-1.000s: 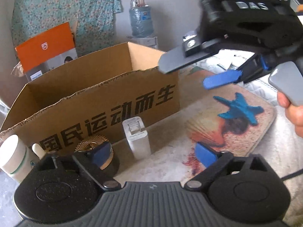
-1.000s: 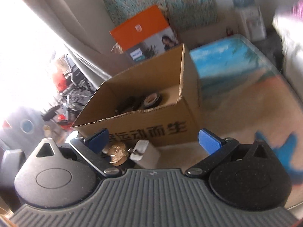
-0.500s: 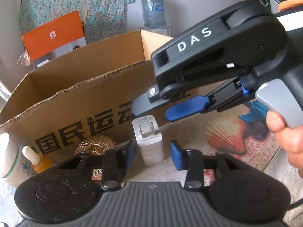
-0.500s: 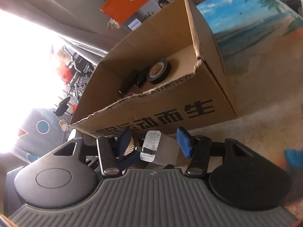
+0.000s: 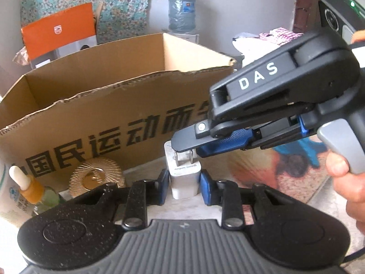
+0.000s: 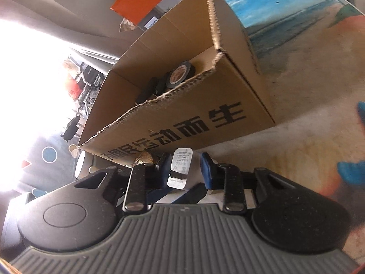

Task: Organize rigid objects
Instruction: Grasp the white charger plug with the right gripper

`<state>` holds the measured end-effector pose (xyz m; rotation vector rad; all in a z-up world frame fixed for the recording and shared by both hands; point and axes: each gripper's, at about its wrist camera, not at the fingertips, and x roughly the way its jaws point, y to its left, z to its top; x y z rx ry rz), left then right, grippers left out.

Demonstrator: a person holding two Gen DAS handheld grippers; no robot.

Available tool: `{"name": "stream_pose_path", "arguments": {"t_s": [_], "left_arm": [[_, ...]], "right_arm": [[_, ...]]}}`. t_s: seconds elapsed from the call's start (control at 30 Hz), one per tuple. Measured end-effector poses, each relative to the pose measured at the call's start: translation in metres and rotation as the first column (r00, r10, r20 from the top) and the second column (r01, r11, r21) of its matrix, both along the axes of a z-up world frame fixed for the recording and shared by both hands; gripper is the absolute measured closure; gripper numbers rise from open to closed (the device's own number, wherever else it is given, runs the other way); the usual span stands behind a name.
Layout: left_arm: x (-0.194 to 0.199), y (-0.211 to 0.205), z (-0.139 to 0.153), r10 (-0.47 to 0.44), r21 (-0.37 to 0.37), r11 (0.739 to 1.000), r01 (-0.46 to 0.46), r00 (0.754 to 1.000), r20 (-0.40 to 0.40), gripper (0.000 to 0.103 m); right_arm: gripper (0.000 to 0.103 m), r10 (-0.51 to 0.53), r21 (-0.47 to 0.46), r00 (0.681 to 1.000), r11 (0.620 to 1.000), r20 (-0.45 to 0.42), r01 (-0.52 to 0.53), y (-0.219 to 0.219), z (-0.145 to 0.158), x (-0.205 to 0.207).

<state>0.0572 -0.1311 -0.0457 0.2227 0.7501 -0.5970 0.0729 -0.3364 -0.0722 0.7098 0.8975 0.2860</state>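
Pads of both grippers pinch the white charger (image 5: 184, 178), jaws just closed: left gripper (image 5: 184, 186) low on its sides, right gripper (image 6: 186, 171) near its pronged top. It stands near the cardboard box (image 5: 114, 114) front. We should lift straight, clearing the rim.

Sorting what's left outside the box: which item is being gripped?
The white charger, held between both grippers' jaws; the gold-lidded jar and dropper bottle stand untouched left of it.
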Motion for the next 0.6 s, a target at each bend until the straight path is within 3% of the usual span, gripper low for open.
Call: {"name": "stream_pose_path", "arguments": {"t_s": [0.2,0.6], "left_arm": [[-0.01,-0.002,0.0,-0.063,-0.035,0.997,0.062,0.998,-0.019,0.073],[-0.008,-0.021,-0.012,-0.079,0.022,0.997,0.079,0.997,-0.012,0.071]], "right_arm": [[0.076,-0.036,0.015,0.999,0.999,-0.034,0.036,-0.012,-0.001,-0.015],[0.072,-0.074,0.042,0.994,0.996,-0.076,0.077,-0.018,-0.01,-0.014]]}}
